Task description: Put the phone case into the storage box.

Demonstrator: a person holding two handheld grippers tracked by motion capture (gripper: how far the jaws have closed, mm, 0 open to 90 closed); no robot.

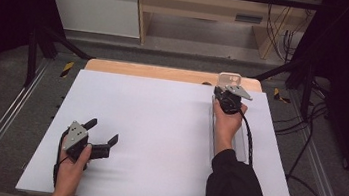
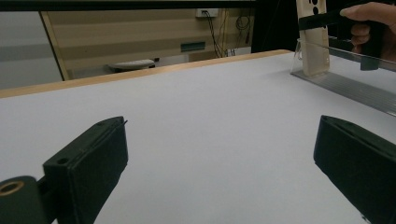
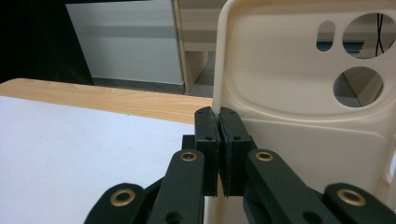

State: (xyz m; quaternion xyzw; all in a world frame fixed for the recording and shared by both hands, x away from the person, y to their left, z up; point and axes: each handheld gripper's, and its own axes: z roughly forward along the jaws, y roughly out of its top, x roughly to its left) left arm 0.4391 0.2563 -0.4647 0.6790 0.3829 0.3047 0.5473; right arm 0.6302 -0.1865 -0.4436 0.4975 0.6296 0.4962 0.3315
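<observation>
Your right gripper (image 3: 218, 154) is clamped on the side edge of the cream phone case (image 3: 303, 102), standing upright at the far end of the clear rack (image 1: 243, 142). Keep it vertical as you seat or lift it. Your left gripper (image 1: 99, 136) rests released, well apart from the rack.

White table sheet (image 1: 159, 126), wooden edge (image 1: 140, 69) behind, black cables (image 1: 308, 144) on grey floor (image 1: 7, 92)

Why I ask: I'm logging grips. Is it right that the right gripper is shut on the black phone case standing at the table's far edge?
Not quite: the phone case is cream, not black, as the right gripper view shows. The right gripper is shut on its edge.
</observation>
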